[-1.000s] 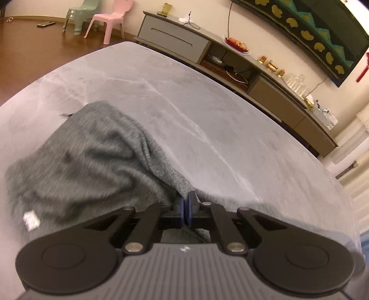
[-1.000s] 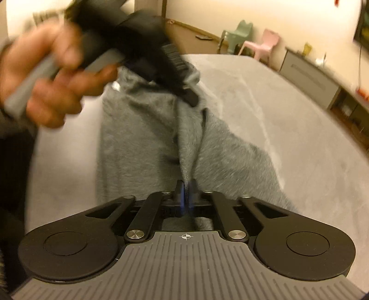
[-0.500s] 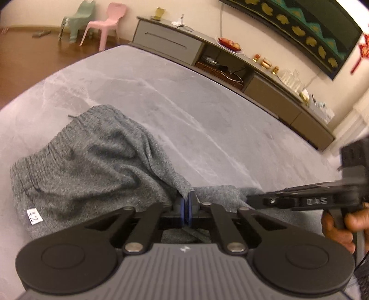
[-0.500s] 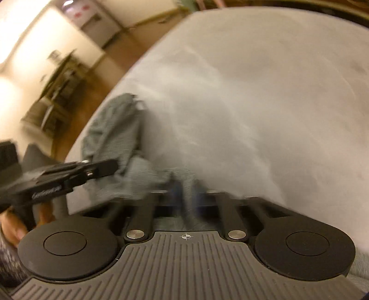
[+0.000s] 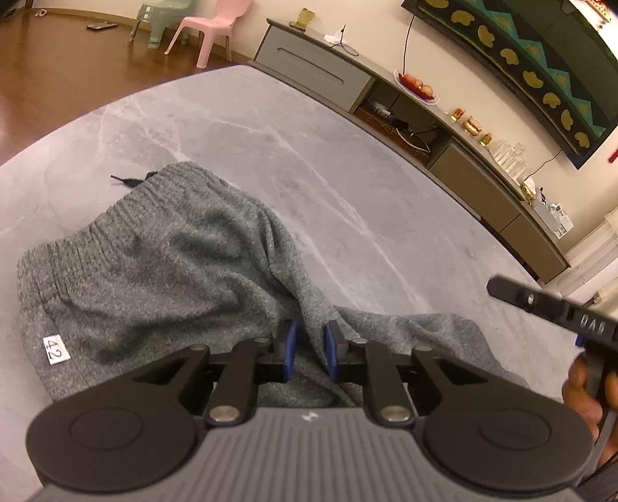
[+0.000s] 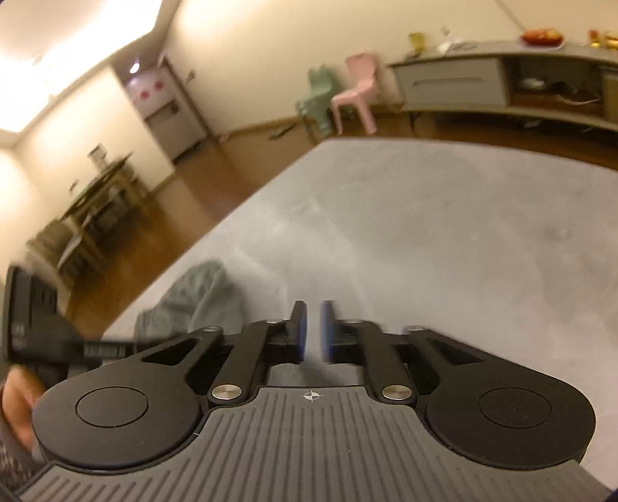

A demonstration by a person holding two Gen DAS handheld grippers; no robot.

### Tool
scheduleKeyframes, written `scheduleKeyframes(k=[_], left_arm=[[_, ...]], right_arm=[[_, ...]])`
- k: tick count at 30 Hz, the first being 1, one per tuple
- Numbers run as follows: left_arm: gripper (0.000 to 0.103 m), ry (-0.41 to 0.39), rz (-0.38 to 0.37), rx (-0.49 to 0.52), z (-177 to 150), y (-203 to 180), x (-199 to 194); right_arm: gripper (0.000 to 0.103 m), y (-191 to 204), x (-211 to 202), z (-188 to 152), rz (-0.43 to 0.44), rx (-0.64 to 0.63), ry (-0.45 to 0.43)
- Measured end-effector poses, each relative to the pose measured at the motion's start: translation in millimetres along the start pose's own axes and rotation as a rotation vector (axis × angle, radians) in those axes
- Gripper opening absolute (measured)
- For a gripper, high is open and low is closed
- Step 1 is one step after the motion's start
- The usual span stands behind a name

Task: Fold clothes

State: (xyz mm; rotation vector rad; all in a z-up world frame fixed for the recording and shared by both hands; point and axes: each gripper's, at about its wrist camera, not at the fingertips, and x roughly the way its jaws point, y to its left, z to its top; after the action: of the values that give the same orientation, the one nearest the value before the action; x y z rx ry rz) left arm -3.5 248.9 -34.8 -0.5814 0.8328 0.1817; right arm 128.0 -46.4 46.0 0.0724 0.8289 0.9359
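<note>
A pair of grey knit trousers (image 5: pixel 162 270) lies rumpled on the grey marble-patterned table (image 5: pixel 347 185), its ribbed waistband on the far left side and a white tag marked 42 (image 5: pixel 56 349) near the close left edge of the fabric. A dark drawstring end (image 5: pixel 127 178) pokes out onto the table just beyond the waistband. The left gripper (image 5: pixel 309 345) sits low over the near part of the trousers with its blue-padded fingers (image 5: pixel 290 343) spread a little apart; a ridge of the fabric rises in the gap between them, but the pads do not press on it. One trouser leg (image 5: pixel 417 340) trails away from that gripper to the right along the table. The right gripper (image 6: pixel 311 332) has its pads parted too, with nothing between them, and it looks out over bare table; in its view the trousers (image 6: pixel 193 297) show as a blurred grey heap to the left of its fingers. In the left wrist view the right gripper's black body (image 5: pixel 556 312) juts in at the right of the trousers, held by a hand (image 5: pixel 583 390). Beyond the table, along the wall, stands a long grey sideboard (image 5: pixel 316 65), with a pink chair (image 5: pixel 216 27) and a pale green chair (image 5: pixel 162 15) to its left on the wooden floor.
</note>
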Motion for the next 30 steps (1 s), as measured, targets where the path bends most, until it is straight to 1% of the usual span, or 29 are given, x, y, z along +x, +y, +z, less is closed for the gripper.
scheduleKeyframes(k=[1,2,3,4,5,6,7,8,10,12,15,18,19,20,21,22,23,25,26,27,30], left_arm=[[0.016,0.004,-0.003,0.001,0,-1,1],[0.016,0.006,-0.003,0.004,0,-3,2],[0.016,0.007,-0.004,0.009,0,-4,2],[0.016,0.003,-0.004,0.012,0,-4,1],[0.016,-0.006,-0.002,0.011,0,-4,-2],[0.016,-0.012,0.007,0.008,3,0,-3],[0.016,-0.015,0.024,0.001,6,6,-2],[0.019,-0.017,0.041,-0.007,10,12,0],[0.024,-0.023,0.075,-0.021,17,24,2],[0.025,-0.028,0.109,-0.035,25,36,5],[0.025,-0.036,0.161,-0.057,36,54,8],[0.026,-0.043,0.212,-0.078,47,72,12],[0.027,-0.046,0.229,-0.086,50,78,13],[0.026,-0.049,0.246,-0.093,54,84,15],[0.027,-0.051,0.263,-0.1,58,90,16],[0.031,-0.053,0.26,-0.098,59,92,16],[0.031,-0.054,0.236,-0.085,59,90,14],[0.027,-0.056,0.188,-0.061,58,85,10],[0.027,-0.058,0.164,-0.048,58,82,9],[0.027,-0.059,0.14,-0.036,58,79,7],[0.027,-0.062,0.068,0.001,57,72,2]], right_arm=[[0.082,-2,7,1,-0.018,0.006,0.032],[0.08,-5,18,1,-0.001,0.012,0.092],[0.073,-7,30,1,0.025,0.019,0.158],[0.046,-7,40,0,0.068,0.02,0.219],[0.025,-7,49,-1,0.117,0.021,0.277],[0.001,0,54,-2,0.12,-0.021,0.299],[0.0,10,57,-2,0.108,-0.075,0.311],[0.0,19,48,-1,0.115,-0.114,0.279],[0.0,38,23,2,0.137,-0.182,0.187],[0.0,48,3,0,0.114,-0.213,0.135],[0.0,57,-7,-5,0.089,-0.234,0.117],[0.0,70,-18,-11,0.057,-0.243,0.1],[0.0,71,-10,-12,0.042,-0.233,0.078],[0.0,63,-14,-13,0.031,-0.19,0.018],[0.0,51,-26,-6,0.021,-0.123,-0.052],[0.0,37,-37,-1,-0.012,-0.044,-0.122],[0.0,22,-44,2,-0.071,0.038,-0.174],[0.0,-4,-38,1,-0.179,0.158,-0.175],[0.0,-12,-32,0,-0.222,0.184,-0.158],[0.0,-17,-27,0,-0.242,0.187,-0.142],[0.0,-8,-14,8,-0.224,0.124,-0.091]])
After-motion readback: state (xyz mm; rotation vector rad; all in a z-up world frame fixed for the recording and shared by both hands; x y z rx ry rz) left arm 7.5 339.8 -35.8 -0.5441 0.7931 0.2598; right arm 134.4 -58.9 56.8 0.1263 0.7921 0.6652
